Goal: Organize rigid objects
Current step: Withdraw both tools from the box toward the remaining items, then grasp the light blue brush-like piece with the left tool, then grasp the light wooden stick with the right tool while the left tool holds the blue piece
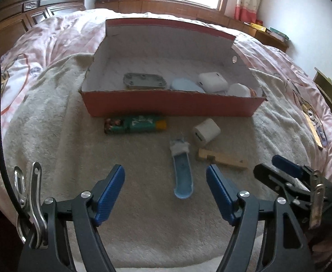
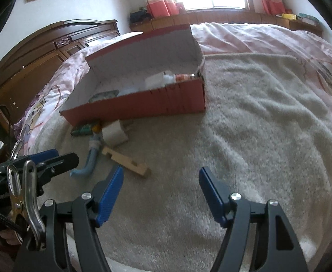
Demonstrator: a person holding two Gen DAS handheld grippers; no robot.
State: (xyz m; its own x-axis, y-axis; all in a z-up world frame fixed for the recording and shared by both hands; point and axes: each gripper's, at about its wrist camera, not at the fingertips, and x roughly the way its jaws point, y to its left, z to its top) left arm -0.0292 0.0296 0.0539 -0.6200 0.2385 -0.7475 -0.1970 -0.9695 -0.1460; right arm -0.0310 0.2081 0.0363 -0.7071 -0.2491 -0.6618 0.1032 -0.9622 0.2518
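Note:
A red cardboard box (image 1: 170,106) with a white inside sits on a beige blanket on the bed; in it lie a grey plate (image 1: 144,81), a pale blue case (image 1: 185,84) and two white cases (image 1: 212,82). In front of the box lie a green packet (image 1: 135,124), a white case (image 1: 206,132), a blue shoehorn-like piece (image 1: 183,176) and a wooden block (image 1: 221,159). My left gripper (image 1: 165,171) is open, hovering just short of the blue piece. My right gripper (image 2: 161,174) is open over bare blanket, right of the wooden block (image 2: 126,163).
A pink quilt (image 1: 59,36) covers the bed beyond the beige blanket (image 2: 245,136). A dark wooden headboard (image 2: 41,52) stands at the left, a window with curtains and a low wooden ledge at the back. Metal carabiners hang by each gripper.

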